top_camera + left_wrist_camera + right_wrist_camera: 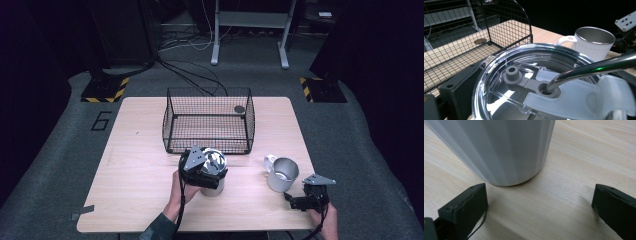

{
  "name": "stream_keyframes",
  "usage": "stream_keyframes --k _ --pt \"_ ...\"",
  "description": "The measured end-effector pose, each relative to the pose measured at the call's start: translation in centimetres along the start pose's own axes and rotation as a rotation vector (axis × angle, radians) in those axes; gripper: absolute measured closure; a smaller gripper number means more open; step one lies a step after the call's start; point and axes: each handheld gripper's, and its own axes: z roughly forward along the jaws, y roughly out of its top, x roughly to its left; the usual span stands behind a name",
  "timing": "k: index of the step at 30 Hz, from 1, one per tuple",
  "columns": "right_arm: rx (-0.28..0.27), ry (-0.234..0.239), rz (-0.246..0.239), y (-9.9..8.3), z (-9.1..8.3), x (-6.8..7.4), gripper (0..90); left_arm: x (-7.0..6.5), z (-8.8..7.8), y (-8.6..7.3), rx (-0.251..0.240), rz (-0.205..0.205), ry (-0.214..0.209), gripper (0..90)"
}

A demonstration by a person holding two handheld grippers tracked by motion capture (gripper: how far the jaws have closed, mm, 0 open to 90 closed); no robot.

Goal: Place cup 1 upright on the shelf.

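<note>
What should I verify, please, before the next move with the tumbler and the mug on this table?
1. Left hand-held gripper on the tumbler: the jaws sit at both sides of it, but firm contact cannot be told.
2. Clear lid seated on the tumbler: looks level, ok.
3. Metal straw in the lid's hole: in place, ok.
4. Right hand-held gripper open: ok, jaws stand wide apart on the table.
5. White mug upright and free: ok, it stands just ahead of the right jaws, not between them.
6. Wire basket ready to receive: not fully ok, a small round thing lies in its far right corner.
</note>
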Motion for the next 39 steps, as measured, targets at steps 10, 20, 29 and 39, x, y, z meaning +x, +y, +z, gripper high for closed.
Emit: stream_keyframes --k 10,20,29,39 --pt "0.002 0.000 -0.002 0.0 0.0 0.0 0.0 -0.1 0.2 -0.5 -0.008 -0.009 0.009 2.8" --pt "0.002 0.000 -0.002 0.0 0.0 0.0 0.0 -0.2 0.2 -0.7 0.008 -0.010 0.016 3.4" --pt "0.002 0.002 -0.002 0.0 0.0 0.0 0.0 0.0 -0.1 -0.9 -0.002 -0.016 0.014 3.7" --pt "-0.002 0.002 -0.011 0.0 0.0 -0.1 0.0 0.3 -1.2 -0.3 -0.020 -0.013 0.023 3.7"
